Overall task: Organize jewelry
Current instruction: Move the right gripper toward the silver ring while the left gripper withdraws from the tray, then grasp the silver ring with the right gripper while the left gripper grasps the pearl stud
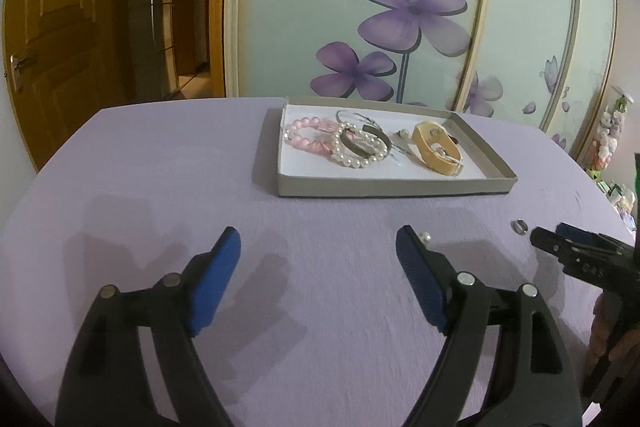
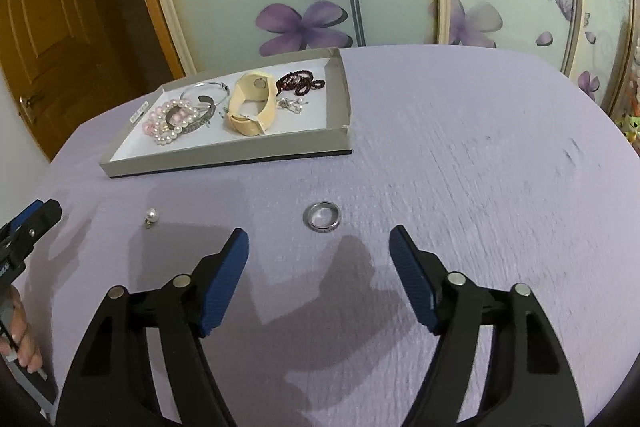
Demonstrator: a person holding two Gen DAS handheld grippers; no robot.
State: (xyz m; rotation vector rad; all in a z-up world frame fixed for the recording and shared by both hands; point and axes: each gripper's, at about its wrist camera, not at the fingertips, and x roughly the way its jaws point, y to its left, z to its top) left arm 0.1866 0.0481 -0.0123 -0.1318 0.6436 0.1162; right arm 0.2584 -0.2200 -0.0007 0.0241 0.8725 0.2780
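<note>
My left tool (image 1: 318, 247) stands wide with nothing between its pads, low over the bare purple bench (image 1: 160, 167). The pearl earring (image 2: 152, 215) lies just off its right fingertip, almost hidden behind it in the left wrist view. I judge that if I close from here the pad will clip the pearl from the side, and a round bead on a post will roll away across the cloth instead of seating between the pads.

Ahead of both tools sits the grey tray (image 2: 224, 157), already holding the pink and white bead bracelets (image 2: 170, 123), a metal bangle (image 2: 204, 95), the cream watch (image 2: 250, 107) and a dark red bead string (image 2: 300, 83). Any drop made carelessly could, I think, tangle with those pieces or bounce off the low wall.

My right tool (image 2: 319, 239) is also spread wide and empty, with the silver ring (image 2: 322, 217) lying flat on the bench just beyond the gap between its fingertips. The risk I see here is that a thin ring flat on cloth offers little to grip: the pads may slide over it, push it forward, or snag the fabric.

The two tools are near each other, so reaching for both pieces at once could make them collide.
</note>
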